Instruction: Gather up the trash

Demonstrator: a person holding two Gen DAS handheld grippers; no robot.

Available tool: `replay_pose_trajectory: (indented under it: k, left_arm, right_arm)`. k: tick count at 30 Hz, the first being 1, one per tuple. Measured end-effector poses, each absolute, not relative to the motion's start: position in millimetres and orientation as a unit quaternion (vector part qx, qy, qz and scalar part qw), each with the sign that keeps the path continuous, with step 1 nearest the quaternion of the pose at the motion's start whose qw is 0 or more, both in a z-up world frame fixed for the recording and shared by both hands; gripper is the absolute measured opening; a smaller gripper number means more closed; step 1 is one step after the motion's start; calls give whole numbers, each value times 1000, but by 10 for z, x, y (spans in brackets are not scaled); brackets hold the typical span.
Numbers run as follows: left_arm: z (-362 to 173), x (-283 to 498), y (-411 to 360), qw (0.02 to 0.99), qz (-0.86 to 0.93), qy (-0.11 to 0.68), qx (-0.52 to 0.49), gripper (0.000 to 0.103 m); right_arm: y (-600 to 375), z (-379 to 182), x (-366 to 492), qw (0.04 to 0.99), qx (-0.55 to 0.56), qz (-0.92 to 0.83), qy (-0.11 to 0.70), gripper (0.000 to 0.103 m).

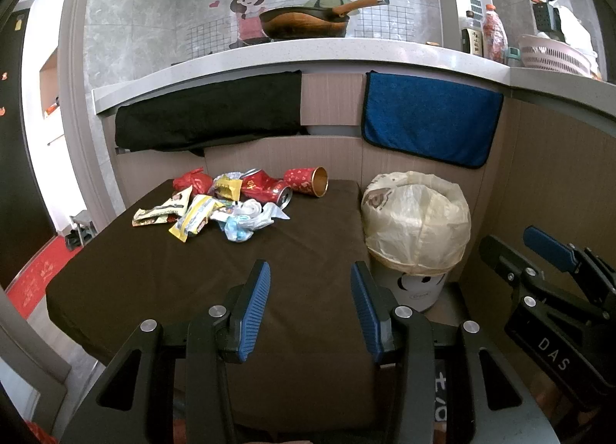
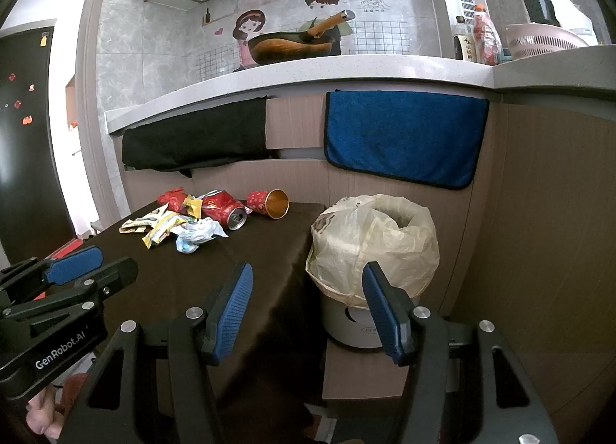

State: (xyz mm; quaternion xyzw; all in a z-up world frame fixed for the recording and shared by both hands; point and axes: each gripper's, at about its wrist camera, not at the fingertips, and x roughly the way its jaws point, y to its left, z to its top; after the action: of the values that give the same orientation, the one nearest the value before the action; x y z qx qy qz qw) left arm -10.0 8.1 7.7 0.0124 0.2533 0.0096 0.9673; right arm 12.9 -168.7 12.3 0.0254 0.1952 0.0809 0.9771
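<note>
On the brown table [image 1: 154, 282], crumpled wrappers [image 1: 192, 213] and dented red cans [image 1: 269, 190] lie heaped; both grippers gape empty.

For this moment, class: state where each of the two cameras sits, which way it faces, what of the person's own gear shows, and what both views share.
Left wrist view: sits on the left gripper, facing forward over the brown table at the trash pile; its open fingers show, the right gripper at the right edge.
Right wrist view: sits on the right gripper, facing table edge and lined bin; the left gripper shows at left.
Shared: trash pile, red cup, bin, blue towel, wok.
</note>
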Motion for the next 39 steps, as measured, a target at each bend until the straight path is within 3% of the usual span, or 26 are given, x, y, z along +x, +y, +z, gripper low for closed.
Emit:
replay_pose_trajectory:
  k: [39]
  left_arm:
    - [65, -100, 91, 967, 10, 254, 10, 45]
  right_arm:
    - [-1736, 150, 117, 977, 28, 80, 197, 58]
